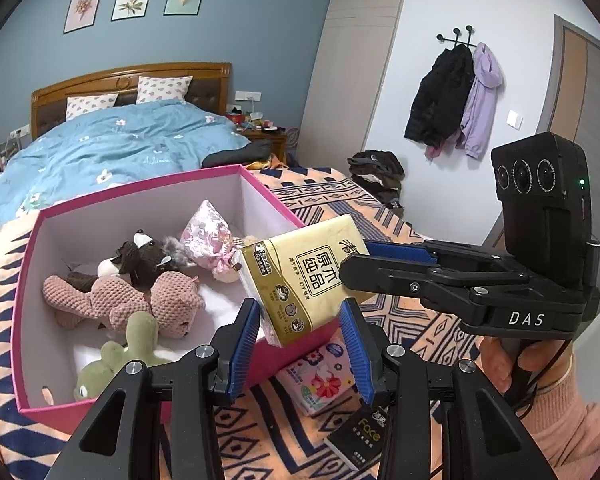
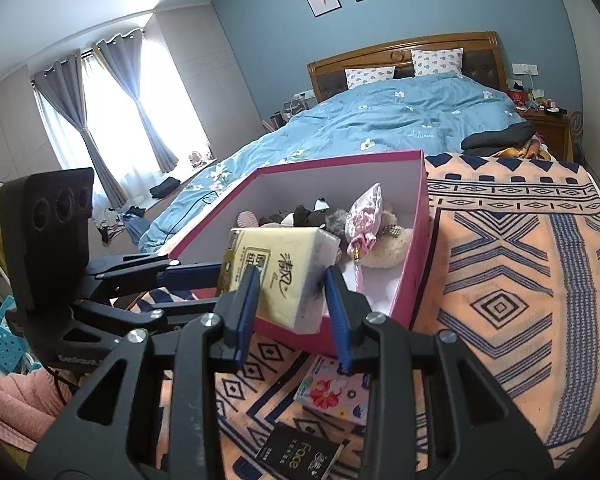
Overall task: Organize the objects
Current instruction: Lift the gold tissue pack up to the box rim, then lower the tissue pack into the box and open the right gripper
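Observation:
A yellow tissue pack point(image 1: 304, 276) hangs over the near corner of the pink box point(image 1: 140, 192). My right gripper point(image 2: 290, 280) is shut on the tissue pack point(image 2: 278, 270) and holds it above the box rim point(image 2: 340, 160). My right gripper also shows in the left wrist view point(image 1: 354, 258), coming in from the right. My left gripper point(image 1: 300, 314) is open and empty, just below the pack. Inside the box lie a pink knitted toy point(image 1: 128, 300), a brown plush point(image 1: 144, 256), a green plush point(image 1: 116, 356) and a pink satin pouch point(image 1: 208, 236).
A floral tissue pack point(image 1: 320, 380) and a black "Face" pack point(image 1: 358, 438) lie on the patterned blanket point(image 2: 520, 280) in front of the box. They also show in the right wrist view, floral point(image 2: 334, 390) and black point(image 2: 298, 454). A blue duvet point(image 1: 112, 148) covers the bed behind.

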The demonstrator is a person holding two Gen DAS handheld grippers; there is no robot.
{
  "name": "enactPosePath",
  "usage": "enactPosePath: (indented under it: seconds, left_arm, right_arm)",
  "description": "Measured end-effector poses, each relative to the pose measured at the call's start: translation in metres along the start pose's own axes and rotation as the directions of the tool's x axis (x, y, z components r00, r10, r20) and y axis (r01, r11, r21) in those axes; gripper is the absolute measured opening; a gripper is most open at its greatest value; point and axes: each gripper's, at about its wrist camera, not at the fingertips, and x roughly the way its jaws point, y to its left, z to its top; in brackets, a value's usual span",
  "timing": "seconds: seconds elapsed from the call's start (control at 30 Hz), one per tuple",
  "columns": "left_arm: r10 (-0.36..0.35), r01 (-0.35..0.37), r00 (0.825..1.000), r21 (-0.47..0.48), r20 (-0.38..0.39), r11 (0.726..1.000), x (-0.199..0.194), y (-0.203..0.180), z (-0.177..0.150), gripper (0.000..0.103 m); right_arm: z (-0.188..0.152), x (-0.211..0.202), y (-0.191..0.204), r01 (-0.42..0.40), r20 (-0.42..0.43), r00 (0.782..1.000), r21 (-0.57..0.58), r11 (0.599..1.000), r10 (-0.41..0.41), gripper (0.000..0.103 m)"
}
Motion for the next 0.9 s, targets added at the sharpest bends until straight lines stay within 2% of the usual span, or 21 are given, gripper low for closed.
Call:
enactPosePath:
  seconds: [0.9]
  left_arm:
    - [0.014,-0.017,0.997,-0.033,-0.074,0.999,0.028,0.018,0.005,0.042]
  right_arm:
    - [0.007,0.028,-0.018,0.010,-0.056,0.998,0.034,0.999,-0.008,0.037]
